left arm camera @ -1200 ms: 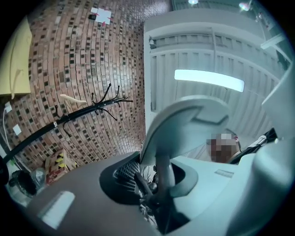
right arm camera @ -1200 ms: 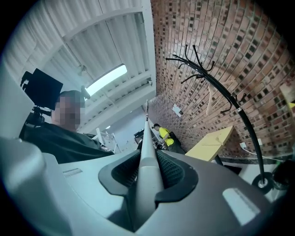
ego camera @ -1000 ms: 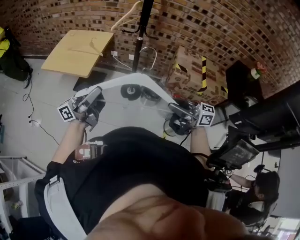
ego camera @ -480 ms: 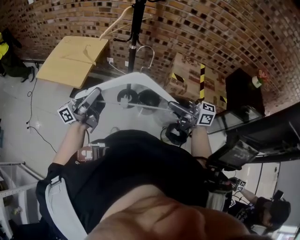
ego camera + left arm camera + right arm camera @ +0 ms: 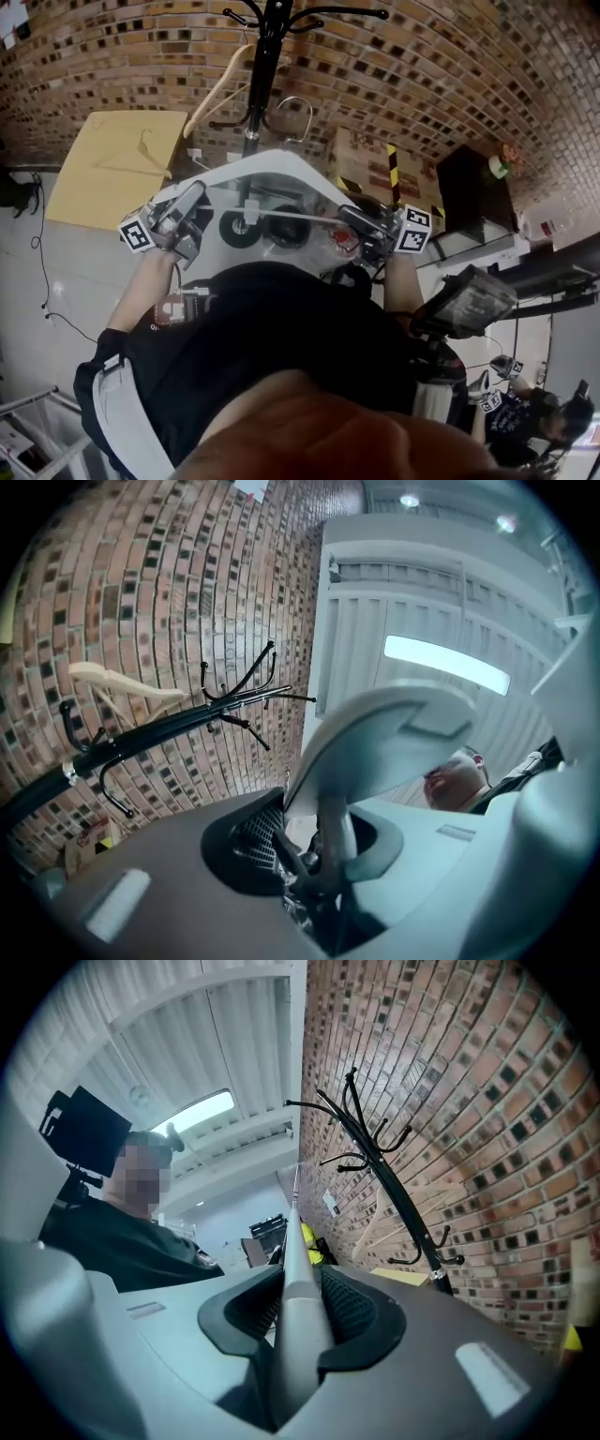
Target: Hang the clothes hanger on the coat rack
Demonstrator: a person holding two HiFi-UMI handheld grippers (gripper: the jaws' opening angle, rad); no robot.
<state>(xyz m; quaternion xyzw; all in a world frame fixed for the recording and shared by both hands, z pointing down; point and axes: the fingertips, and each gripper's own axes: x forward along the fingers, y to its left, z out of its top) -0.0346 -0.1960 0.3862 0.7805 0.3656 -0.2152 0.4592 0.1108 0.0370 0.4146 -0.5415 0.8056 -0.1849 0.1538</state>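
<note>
Nearest you, your left gripper (image 5: 192,197) pinches the left end of the white hanger (image 5: 281,157), and your right gripper (image 5: 352,217) has its jaws easing apart around the right end. The hanger is not yet hung. Beyond it, the coat rack (image 5: 265,56) now shows its top hooks, which were cut off a second ago, with a wooden hanger (image 5: 217,92) on its left

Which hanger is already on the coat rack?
The wooden hanger on the black coat rack. The white hanger is carried; the other hanger lies on a board.
</note>
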